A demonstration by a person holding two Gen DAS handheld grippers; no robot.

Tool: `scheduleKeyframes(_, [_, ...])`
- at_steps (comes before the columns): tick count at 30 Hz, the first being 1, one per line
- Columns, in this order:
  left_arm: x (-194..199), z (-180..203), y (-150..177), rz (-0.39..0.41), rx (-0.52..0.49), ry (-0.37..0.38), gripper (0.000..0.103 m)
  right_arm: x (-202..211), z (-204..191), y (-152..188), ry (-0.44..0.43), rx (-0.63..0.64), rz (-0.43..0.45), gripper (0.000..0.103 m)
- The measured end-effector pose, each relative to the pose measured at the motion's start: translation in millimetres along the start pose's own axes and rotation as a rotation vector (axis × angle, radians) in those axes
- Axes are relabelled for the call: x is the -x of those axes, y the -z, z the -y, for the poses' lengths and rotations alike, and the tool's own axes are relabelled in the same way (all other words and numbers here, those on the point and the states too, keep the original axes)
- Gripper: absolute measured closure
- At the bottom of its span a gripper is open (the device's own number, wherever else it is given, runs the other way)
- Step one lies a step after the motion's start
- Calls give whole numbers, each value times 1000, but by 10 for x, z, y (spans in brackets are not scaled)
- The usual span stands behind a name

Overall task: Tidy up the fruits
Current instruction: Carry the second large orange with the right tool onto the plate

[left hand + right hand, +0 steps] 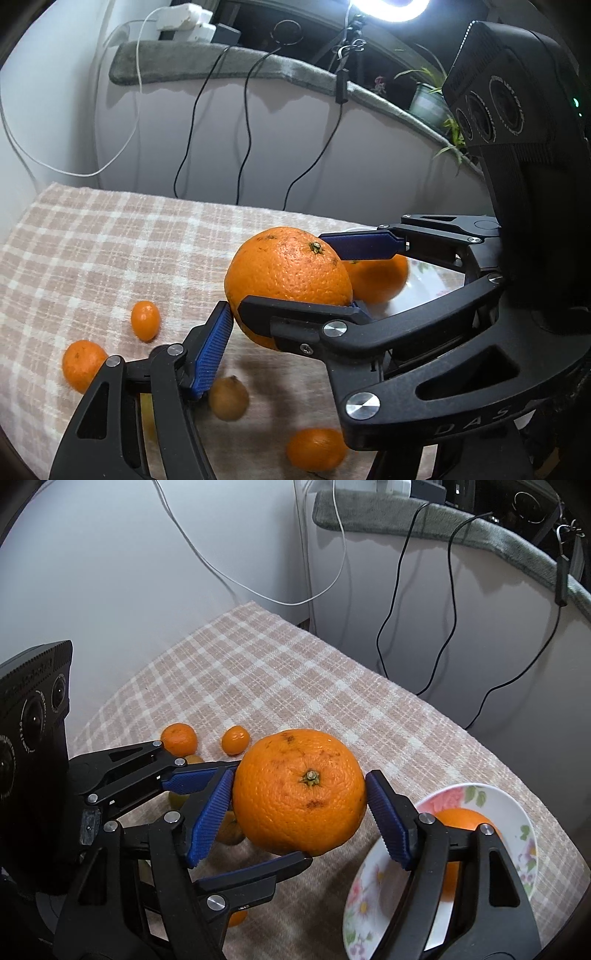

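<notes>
The right view showed both right gripper (301,805) pads (210,819) pinching the orange (295,775). The left gripper (271,812) clasped it too. Its peel was brown-speckled, with the stem facing the camera.

Small fruits (178,739) crowd left; far checked cloth (280,672) lies open (cables (391,620) behind).

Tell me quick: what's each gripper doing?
Left gripper: fingers around the orange, grip cannot be told.
Right gripper: closed on the same orange.
</notes>
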State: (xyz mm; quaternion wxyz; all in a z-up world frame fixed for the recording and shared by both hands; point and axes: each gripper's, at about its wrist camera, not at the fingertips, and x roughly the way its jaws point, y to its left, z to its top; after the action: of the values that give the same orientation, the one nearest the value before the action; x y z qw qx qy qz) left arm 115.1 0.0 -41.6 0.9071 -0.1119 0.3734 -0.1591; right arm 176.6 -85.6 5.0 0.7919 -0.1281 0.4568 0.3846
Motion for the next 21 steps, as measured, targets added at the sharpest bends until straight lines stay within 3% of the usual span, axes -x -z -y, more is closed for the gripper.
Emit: scheduleKeyframes(21, [-87, 847, 140, -9, -100, 90, 39, 723, 319, 602, 74, -82, 40, 27])
